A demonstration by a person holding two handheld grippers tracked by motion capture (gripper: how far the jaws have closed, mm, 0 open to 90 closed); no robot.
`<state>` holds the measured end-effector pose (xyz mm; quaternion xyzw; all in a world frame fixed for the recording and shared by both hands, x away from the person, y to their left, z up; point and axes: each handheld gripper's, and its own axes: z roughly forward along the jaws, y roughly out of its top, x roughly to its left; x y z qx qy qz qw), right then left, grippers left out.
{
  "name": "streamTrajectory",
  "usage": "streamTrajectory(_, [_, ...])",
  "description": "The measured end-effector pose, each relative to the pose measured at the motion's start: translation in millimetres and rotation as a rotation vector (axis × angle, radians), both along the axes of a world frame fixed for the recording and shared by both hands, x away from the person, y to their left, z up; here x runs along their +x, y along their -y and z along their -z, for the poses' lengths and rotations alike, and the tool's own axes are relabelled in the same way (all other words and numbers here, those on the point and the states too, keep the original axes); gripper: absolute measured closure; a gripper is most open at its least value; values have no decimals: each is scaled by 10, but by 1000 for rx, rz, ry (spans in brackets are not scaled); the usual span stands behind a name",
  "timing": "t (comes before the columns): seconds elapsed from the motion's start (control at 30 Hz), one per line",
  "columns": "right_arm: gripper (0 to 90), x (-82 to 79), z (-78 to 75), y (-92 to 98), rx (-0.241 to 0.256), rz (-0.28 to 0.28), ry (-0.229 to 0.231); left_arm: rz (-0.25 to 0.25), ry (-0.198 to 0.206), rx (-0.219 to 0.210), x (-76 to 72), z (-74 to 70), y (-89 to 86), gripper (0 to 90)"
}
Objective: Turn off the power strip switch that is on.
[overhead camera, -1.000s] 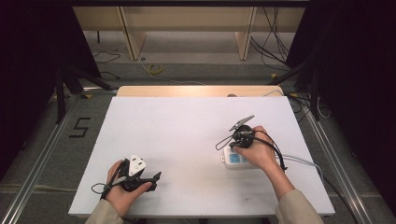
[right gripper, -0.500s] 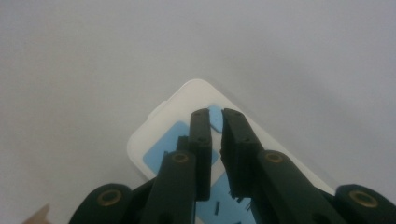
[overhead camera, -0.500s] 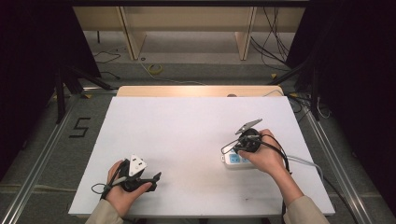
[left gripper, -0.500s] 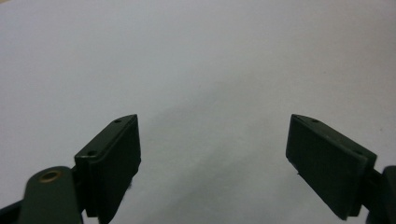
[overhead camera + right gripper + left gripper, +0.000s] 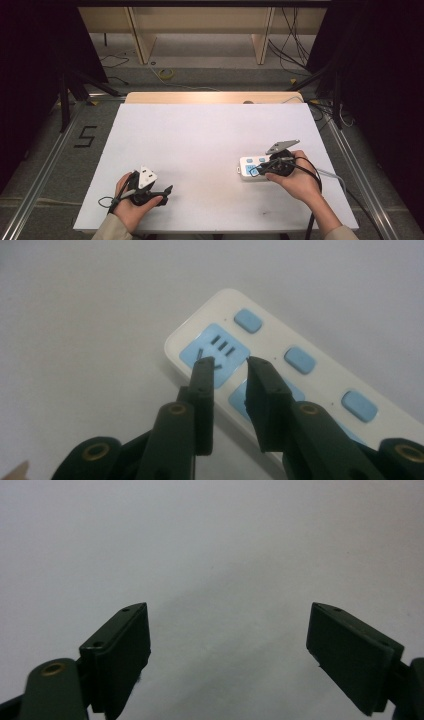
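Observation:
A white power strip (image 5: 248, 166) with blue sockets and blue switches lies on the white table (image 5: 200, 135) at the right. My right gripper (image 5: 258, 172) hovers over its left end, held by a hand from the near right. In the right gripper view the right gripper (image 5: 231, 369) points at the end socket of the power strip (image 5: 320, 375), jaws a narrow gap apart with nothing between them. My left gripper (image 5: 168, 190) rests near the front left edge. In the left gripper view the left gripper (image 5: 227, 645) is wide open over bare table.
The strip's pale cable (image 5: 331, 175) runs off to the right. A wooden shelf frame (image 5: 200, 30) stands beyond the table's far edge. Dark stands flank both sides, and a "5" mark (image 5: 85, 136) lies on the floor at left.
My right gripper has shifted slightly right and nearer, settling lower over the strip's left end. The left gripper has stayed put.

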<state>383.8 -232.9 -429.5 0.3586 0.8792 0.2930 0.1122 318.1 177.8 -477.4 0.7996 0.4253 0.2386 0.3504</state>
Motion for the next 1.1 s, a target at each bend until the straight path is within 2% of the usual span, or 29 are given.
streamTrajectory(0.47, [622,-272,118,223,68,0,43,2,-14,7,7,21,-5,170])
streamTrajectory(0.7, [582,-392,222,278,95,-30,65,0,-16,6,18,32,-18,164])
streamTrajectory(0.93, [551,-445,258,304,110,-37,76,-2,-24,4,38,55,-30,159])
streamTrajectory(1.1, [517,-484,290,306,113,-43,84,-9,-38,3,129,107,-12,157])
